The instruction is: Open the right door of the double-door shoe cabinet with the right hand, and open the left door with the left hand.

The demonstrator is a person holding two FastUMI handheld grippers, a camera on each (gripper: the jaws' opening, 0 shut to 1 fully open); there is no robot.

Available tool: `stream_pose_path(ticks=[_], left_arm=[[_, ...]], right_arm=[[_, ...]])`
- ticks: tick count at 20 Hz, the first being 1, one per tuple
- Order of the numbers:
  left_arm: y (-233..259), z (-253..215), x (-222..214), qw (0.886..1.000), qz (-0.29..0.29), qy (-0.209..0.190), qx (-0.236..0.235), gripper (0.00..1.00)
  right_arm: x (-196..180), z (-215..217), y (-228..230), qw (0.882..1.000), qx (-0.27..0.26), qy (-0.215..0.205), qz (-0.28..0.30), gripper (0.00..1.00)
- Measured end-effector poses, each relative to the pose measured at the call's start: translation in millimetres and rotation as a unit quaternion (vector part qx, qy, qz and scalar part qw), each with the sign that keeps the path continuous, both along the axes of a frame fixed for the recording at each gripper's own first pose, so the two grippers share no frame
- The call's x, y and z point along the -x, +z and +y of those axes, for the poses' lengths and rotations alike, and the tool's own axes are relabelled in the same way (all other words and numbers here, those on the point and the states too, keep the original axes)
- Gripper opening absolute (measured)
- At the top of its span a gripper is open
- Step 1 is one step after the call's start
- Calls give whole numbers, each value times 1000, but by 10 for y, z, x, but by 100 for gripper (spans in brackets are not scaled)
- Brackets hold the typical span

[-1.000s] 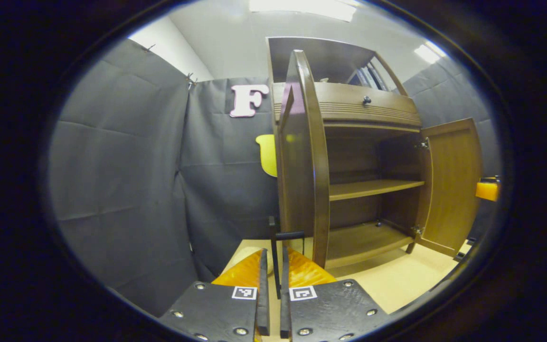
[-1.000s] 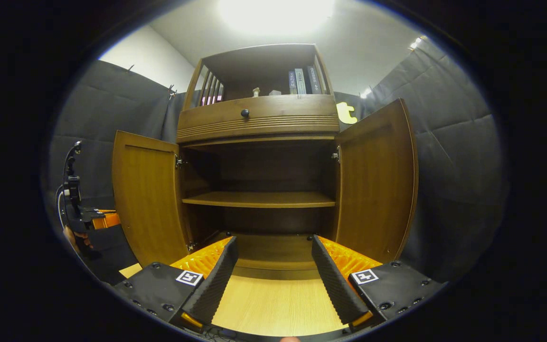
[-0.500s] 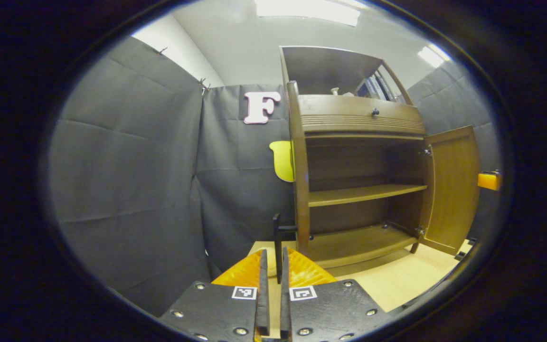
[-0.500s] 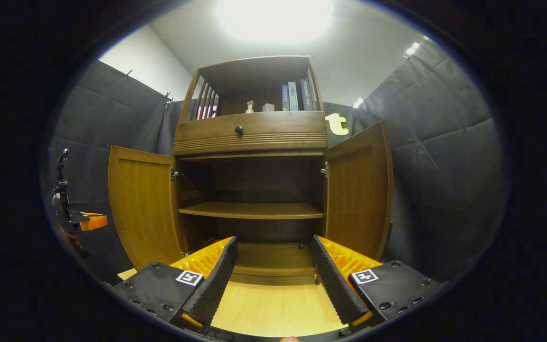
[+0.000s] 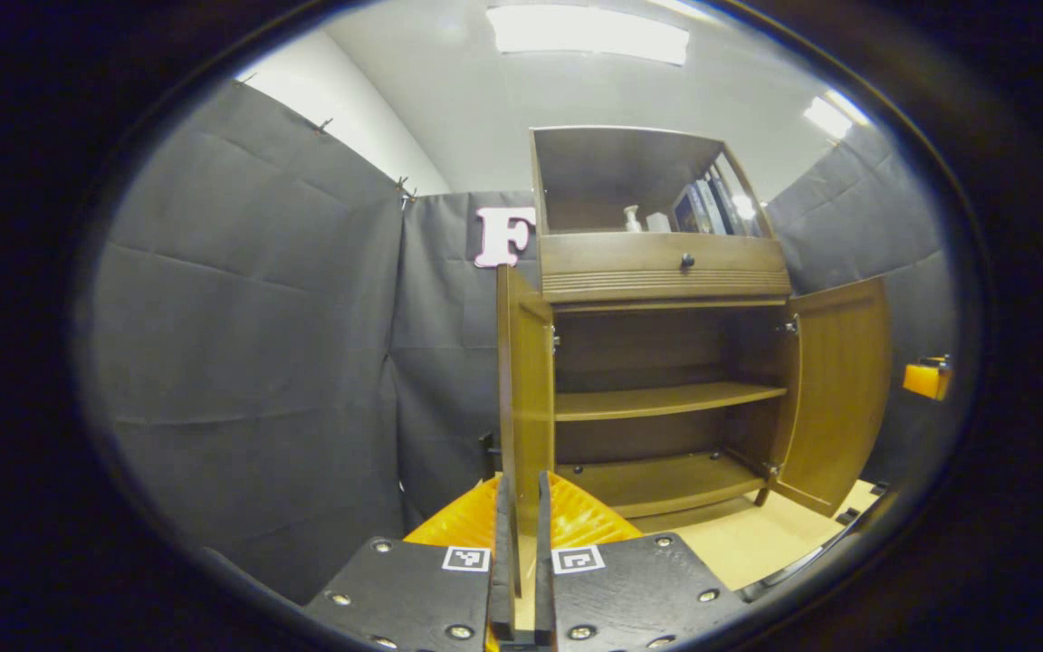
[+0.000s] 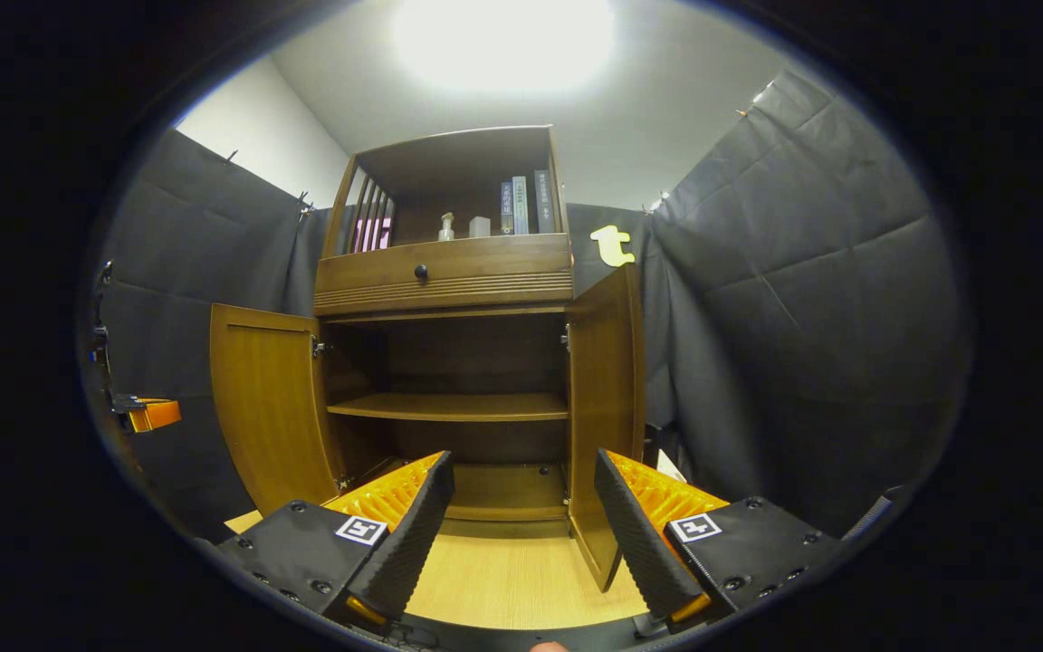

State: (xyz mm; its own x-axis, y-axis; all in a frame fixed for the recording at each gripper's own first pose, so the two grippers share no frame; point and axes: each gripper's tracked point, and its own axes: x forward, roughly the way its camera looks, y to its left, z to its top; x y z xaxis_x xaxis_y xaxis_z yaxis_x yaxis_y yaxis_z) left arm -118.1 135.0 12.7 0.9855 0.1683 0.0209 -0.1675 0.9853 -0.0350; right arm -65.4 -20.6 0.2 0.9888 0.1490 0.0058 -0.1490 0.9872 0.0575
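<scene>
1. We are in a booth with dark cloth walls, and the shoe cabinet (image 6: 449, 281) stands on a pale wooden floor (image 6: 503, 580)
2. The right door (image 6: 607, 407) stands wide open, and so does the left door (image 6: 272, 407), so we think the job looks done
3. Our left gripper (image 5: 521, 552) is pinched nearly closed, right at the left door's edge; we cannot tell if it grips anything
4. Our right gripper (image 6: 521, 534) is spread wide and holds nothing

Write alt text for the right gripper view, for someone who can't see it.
A wooden shoe cabinet stands with both doors open, the left door and right door swung wide, baring empty shelves. The right gripper sits open in the foreground, holding nothing. Books stand in the top cubby.
</scene>
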Motion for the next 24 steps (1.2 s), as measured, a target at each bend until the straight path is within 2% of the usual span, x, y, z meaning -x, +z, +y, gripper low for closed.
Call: stream_pose_path(ticks=[5,6,10,14,15,22,24], left_arm=[[36,-124,312,1000,-7,2,-9,10],[44,-143,346,1000,-7,2,-11,10],[62,-177,444,1000,-7,0,-13,10],[78,-187,532,1000,-9,-3,-15,34],[85,-183,537,1000,-9,-1,-17,40],[131,-206,553,1000,-15,8,-25,85],[144,-217,551,1000,-18,10,-24,85]], right_arm=[[203,-145,48,1000,3,-7,-12,92],[232,-161,62,1000,2,-8,-14,98],[303,-184,65,1000,-2,-11,-17,98],[344,-176,62,1000,-3,-10,-19,98],[359,-181,69,1000,-2,-10,-21,92],[355,-225,112,1000,-4,-12,-24,92],[361,-225,120,1000,-2,-12,-24,92]])
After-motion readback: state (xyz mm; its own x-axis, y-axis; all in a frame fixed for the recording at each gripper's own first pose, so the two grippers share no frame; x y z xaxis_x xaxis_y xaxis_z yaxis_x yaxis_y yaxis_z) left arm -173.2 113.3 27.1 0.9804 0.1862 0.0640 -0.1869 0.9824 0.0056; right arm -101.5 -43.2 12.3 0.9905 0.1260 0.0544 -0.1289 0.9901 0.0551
